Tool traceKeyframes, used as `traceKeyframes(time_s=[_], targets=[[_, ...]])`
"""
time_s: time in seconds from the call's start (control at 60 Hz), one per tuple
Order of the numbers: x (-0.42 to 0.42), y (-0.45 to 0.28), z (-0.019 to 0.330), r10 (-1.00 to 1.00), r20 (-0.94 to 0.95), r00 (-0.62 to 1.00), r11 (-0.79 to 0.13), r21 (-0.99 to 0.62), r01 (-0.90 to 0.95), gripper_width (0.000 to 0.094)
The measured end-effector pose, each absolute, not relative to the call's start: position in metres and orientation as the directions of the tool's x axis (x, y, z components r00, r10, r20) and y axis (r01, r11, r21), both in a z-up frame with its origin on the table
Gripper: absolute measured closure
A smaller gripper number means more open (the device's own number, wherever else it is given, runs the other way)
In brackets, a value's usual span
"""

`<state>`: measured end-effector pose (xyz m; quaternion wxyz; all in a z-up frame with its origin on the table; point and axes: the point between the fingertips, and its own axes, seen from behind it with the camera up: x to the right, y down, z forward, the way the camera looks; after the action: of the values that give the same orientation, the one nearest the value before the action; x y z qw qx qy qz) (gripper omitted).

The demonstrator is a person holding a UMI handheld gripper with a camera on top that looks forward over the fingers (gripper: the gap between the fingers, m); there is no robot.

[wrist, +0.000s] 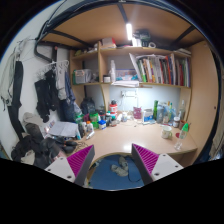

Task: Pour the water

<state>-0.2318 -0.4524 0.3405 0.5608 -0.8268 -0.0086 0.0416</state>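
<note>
One gripper (112,165) raised over a cluttered dorm desk, fingers spread and holding nothing.

Biggest up top: the wooden bookshelf (140,68) packed with books, a lit strip lamp (129,31) above it. Below runs the wooden desk (120,138), crowded with small items. Dark clothes (45,95) hang off to the left. A blue chair seat (112,172) shows between the pink finger pads (82,160). Bottles (165,112) cluster on the desk's right end, well beyond the fingers; which one holds water, I cannot tell.
</note>
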Motion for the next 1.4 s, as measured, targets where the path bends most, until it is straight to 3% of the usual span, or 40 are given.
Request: traceKeyframes(time_s=[0.317,0.583,0.733,1.0,1.25,1.283,1.35,1.4], targets=[[-0.186,-0.452,0.321,0.01,-0.062,0.998,-0.379,-0.924,-0.054,0.012],[-0.051,-0.428,0.277,-0.123,0.054,0.991,-0.406,-0.914,0.0,0.0121],[0.044,-0.382,0.254,-0.208,0.068,0.976,-0.334,-0.943,-0.005,0.0121],[0.218,-0.254,0.158,-0.303,0.073,0.95,-0.264,-0.964,-0.01,0.0127],[0.29,-0.163,0.073,-0.311,0.003,0.95,-0.23,-0.971,-0.072,0.013],[0.294,-0.153,0.069,-0.305,-0.004,0.952,-0.22,-0.973,-0.074,0.0145],[0.302,-0.137,0.059,-0.304,-0.011,0.953,-0.22,-0.972,-0.081,0.0493],[0.311,-0.131,0.062,-0.343,-0.031,0.939,-0.186,-0.978,-0.1,0.0507]])
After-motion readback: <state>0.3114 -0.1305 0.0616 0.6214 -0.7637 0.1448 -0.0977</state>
